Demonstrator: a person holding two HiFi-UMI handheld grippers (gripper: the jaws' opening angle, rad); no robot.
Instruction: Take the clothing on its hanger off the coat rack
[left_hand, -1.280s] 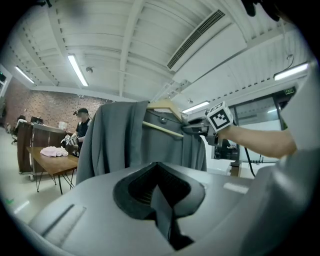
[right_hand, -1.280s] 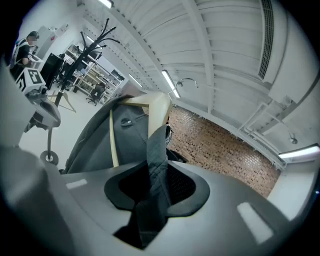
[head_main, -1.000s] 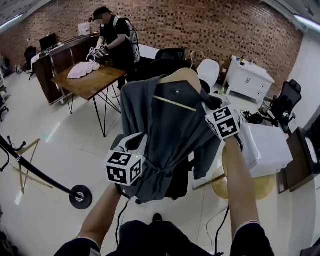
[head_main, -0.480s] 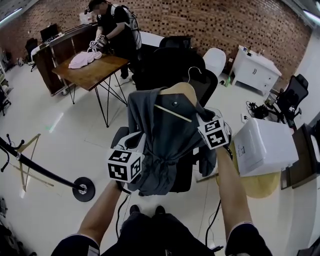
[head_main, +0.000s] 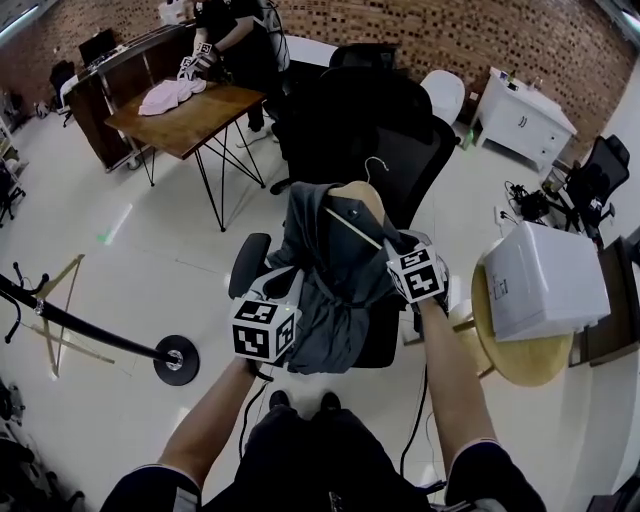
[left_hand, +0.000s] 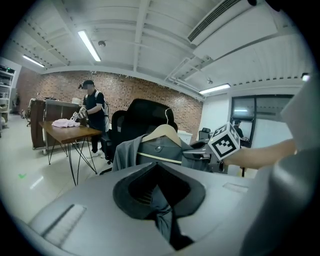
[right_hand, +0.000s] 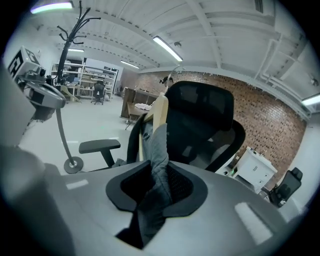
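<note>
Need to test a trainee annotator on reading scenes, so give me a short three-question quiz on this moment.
1. True or false: the grey garment on its wooden hanger is off the coat rack.
2. Which thing is nearest the garment? A) black office chair B) wooden table C) white box
3. In the left gripper view, what sits between the jaws of the left claw?

Key: 1 true. 2 A. 3 fabric of the grey garment.
</note>
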